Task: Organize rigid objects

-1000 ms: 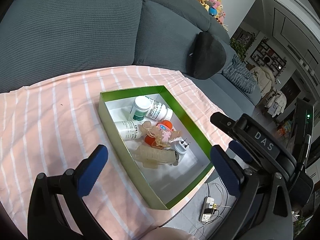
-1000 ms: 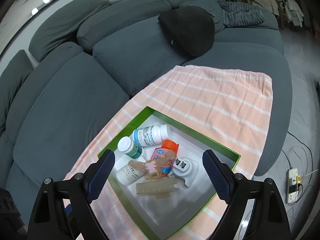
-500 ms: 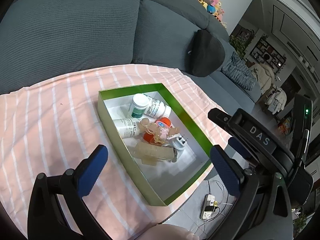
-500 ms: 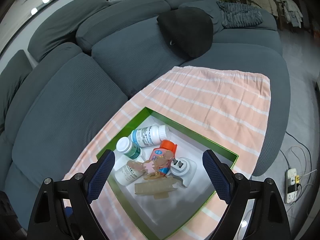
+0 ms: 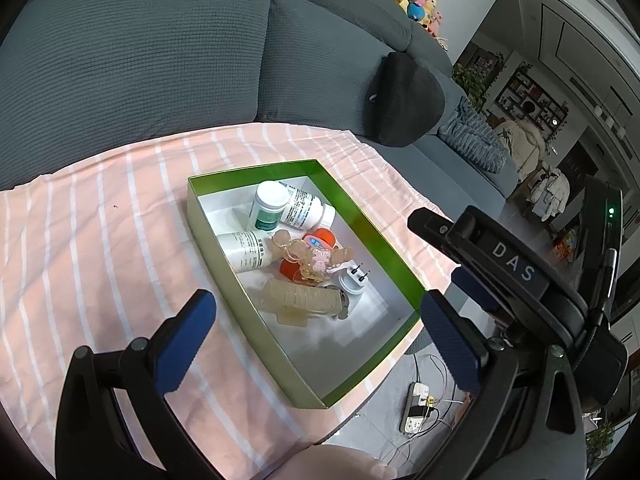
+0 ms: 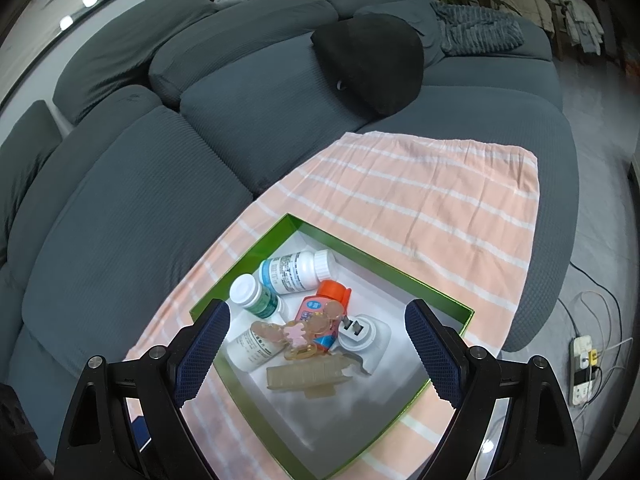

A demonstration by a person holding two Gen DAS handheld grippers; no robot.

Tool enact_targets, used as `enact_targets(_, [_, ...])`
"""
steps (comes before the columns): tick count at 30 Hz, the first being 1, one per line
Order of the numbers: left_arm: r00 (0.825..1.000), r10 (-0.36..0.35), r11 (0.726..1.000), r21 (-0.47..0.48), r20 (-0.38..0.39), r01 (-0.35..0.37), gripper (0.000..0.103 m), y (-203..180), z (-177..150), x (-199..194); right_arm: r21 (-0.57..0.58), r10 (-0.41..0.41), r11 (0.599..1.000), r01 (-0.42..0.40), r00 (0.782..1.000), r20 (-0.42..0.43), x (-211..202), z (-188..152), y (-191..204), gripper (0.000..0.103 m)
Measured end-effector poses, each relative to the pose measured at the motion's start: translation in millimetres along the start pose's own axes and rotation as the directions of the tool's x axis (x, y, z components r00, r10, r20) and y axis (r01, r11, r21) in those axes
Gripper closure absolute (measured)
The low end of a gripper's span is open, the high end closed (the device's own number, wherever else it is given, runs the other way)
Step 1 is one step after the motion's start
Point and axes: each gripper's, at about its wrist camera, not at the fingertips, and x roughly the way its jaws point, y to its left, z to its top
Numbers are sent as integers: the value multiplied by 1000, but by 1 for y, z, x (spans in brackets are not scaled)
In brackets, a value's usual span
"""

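From the left wrist view, the green box (image 5: 372, 232) on the striped cloth (image 5: 100, 240) already holds every loose item visible: smooth white pill bottles (image 5: 244, 250), an orange bottle (image 5: 320, 240) and a ribbed translucent piece (image 5: 300, 298). The left gripper (image 5: 316, 328) hangs wide and empty above the box.

From the right wrist view, the right gripper (image 6: 316, 352) also gapes empty over the glossy box (image 6: 400, 270); a white plug adapter (image 6: 358, 332) lies inside. Nothing remains outside, so sorting looks about done.
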Motion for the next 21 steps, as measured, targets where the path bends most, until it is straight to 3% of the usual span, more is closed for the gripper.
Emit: enact_targets(21, [1000, -5, 1000, -7, -12, 4, 1, 1, -2, 4, -4, -2, 1000, 2, 1000, -4, 1, 1, -1, 13])
